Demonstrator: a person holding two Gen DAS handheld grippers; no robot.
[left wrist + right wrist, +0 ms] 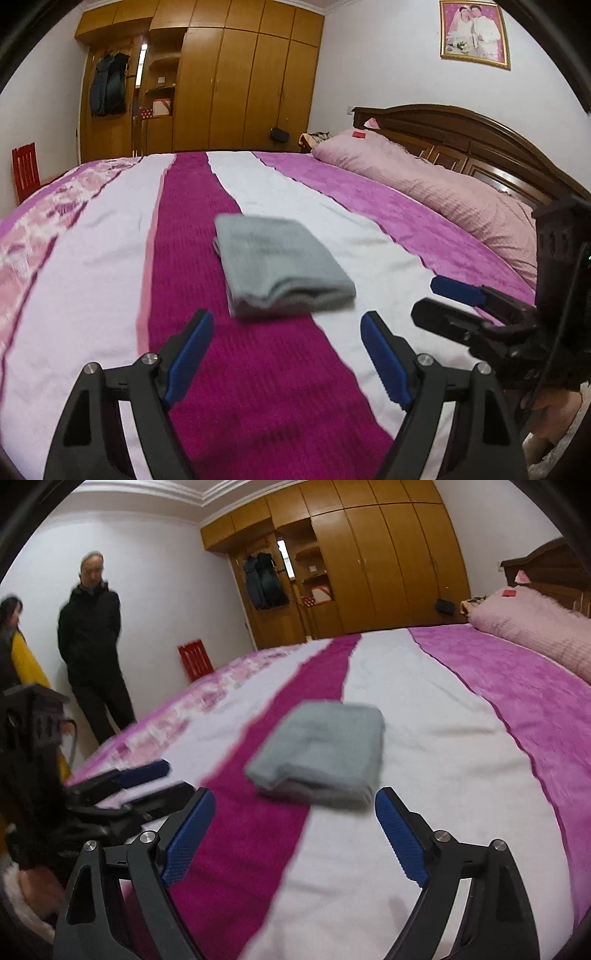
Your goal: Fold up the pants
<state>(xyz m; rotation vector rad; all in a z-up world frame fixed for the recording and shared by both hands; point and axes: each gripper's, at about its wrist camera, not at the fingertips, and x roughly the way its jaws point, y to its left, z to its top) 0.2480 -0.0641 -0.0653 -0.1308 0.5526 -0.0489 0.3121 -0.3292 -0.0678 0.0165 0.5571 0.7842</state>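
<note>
While pants (280, 266) lie folded on bed (110, 240) | both jaws released, empty | pillow (424, 177) far side

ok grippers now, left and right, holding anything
left gripper: open, holding nothing, short of the pants
right gripper: open, holding nothing

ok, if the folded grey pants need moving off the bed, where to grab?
Probably the thick rounded fold edge of the pants, the one facing the open left gripper and open right gripper. Come in low from that near side, one finger under the stack: the layers join there, so it should lift without unfolding.
</note>
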